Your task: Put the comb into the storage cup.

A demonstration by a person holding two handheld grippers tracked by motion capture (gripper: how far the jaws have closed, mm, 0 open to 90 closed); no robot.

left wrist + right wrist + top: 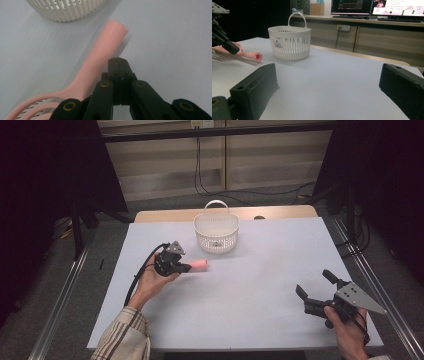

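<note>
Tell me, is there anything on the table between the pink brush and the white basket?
Nothing visible. The pink brush lies just in front of the white basket, its handle end pointing toward it, and the table between them is bare. The left tool, shut, sits beside the handle.

High view looks down; both gripper views, low, share the basket (216, 232).

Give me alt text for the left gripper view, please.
The left claw, its jaws closed together with nothing between them, sits just right of a pink hairbrush lying on the pale table. The ribbed wall of a white basket shows at the top.
</note>
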